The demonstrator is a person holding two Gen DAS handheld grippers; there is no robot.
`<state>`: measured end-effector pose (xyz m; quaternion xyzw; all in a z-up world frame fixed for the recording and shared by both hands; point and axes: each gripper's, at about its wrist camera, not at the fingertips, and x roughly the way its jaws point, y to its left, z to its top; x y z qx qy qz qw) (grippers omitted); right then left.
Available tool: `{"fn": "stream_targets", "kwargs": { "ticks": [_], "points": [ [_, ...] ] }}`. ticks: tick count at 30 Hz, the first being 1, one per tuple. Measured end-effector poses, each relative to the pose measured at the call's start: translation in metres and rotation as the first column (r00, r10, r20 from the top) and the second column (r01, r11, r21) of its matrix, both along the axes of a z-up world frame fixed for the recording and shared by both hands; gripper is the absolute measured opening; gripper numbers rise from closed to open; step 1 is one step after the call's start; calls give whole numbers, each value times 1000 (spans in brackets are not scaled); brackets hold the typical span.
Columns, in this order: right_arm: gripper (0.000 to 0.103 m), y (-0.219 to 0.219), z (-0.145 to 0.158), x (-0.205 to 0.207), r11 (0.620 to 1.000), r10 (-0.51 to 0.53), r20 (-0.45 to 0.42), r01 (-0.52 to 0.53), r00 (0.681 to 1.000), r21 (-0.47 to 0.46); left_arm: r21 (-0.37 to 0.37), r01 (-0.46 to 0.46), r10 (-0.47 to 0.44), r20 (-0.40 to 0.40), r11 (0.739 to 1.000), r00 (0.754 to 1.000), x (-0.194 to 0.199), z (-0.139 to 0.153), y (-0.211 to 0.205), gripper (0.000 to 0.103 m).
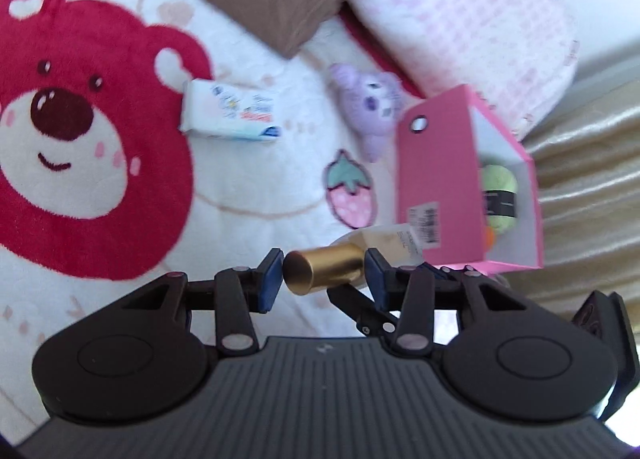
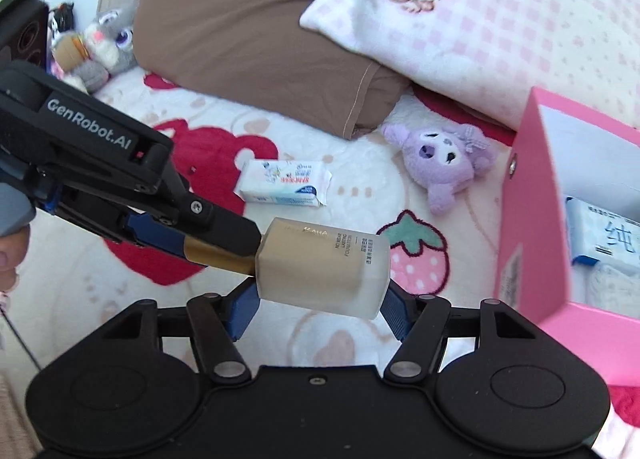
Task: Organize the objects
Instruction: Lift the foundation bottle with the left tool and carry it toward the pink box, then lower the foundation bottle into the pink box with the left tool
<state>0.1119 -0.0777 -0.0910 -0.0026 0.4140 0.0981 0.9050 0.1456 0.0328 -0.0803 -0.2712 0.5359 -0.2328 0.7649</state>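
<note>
A foundation bottle [image 2: 324, 271] with a frosted beige body and a gold cap [image 1: 324, 271] is held above the bed between both grippers. My left gripper [image 1: 322, 279] is shut on the gold cap; it enters the right wrist view [image 2: 208, 235] from the left. My right gripper [image 2: 316, 303] has its blue pads on either side of the bottle's body. A pink box [image 1: 468, 183] stands open to the right, also in the right wrist view [image 2: 560, 227], with a green item [image 1: 498, 195] and a blue-white pack [image 2: 608, 239] inside.
On the bear-print blanket [image 1: 80, 139] lie a white tissue pack [image 2: 284, 183] and a purple plush toy [image 2: 444, 163]. A brown pillow [image 2: 248, 31] and a pink checked pillow [image 2: 480, 19] lie behind. A grey rabbit plush [image 2: 104, 43] sits far left.
</note>
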Motion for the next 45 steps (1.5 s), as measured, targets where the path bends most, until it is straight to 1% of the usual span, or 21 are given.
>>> {"fn": "stream_targets", "kwargs": {
  "ticks": [1,4,6,9,13,16,19,24,26,30,33,35,36,38,41,45],
  "points": [
    [69,-2,9,-6,1000,-1,11,1,1000,2,-8,9,-9,22,1000,1000,-7,10,-1,42],
    [69,-8,34,-23,1000,2,52,-2,999,-5,3,31,-32,84,1000,996,-22,39,-12,42],
    [69,-11,49,-31,1000,-7,58,8,998,-11,2,34,-34,114,999,993,-32,55,-17,42],
    [69,-19,72,-41,1000,-21,82,23,996,-16,-25,30,-27,135,999,991,-40,75,-25,42],
    [69,-32,96,-52,998,-42,106,47,994,-42,-24,47,-42,172,999,984,-46,98,-43,42],
    [69,-47,110,-58,996,-62,123,68,991,-49,-17,69,-65,191,997,979,-46,112,-60,42],
    [69,-64,121,-61,993,-94,126,101,988,-52,-13,100,-96,198,995,976,-40,120,-80,42],
    [69,-101,126,-62,986,-153,145,161,978,-47,17,148,-148,224,989,963,-22,129,-124,42],
    [69,-117,125,-62,979,-194,161,202,968,-37,31,167,-170,242,985,955,-16,130,-142,42],
    [69,-146,117,-57,964,-252,169,262,953,-40,43,187,-192,243,981,951,1,123,-178,42],
    [69,-165,108,-43,953,-279,166,294,946,-72,43,189,-193,231,981,954,22,113,-204,42],
    [69,-181,100,-28,946,-300,156,314,941,-77,49,192,-198,227,980,954,38,106,-222,42],
    [69,-189,95,-20,943,-309,150,323,939,-78,48,189,-195,216,981,957,47,101,-231,42],
    [69,-205,86,-5,938,-328,129,339,936,-69,56,186,-194,234,981,953,58,92,-247,42],
    [69,-227,72,16,934,-344,85,350,935,-75,58,170,-179,235,984,955,74,75,-269,42],
    [69,-247,54,40,934,-344,16,344,939,-97,56,157,-165,191,986,968,96,52,-286,42]
  ]
}}
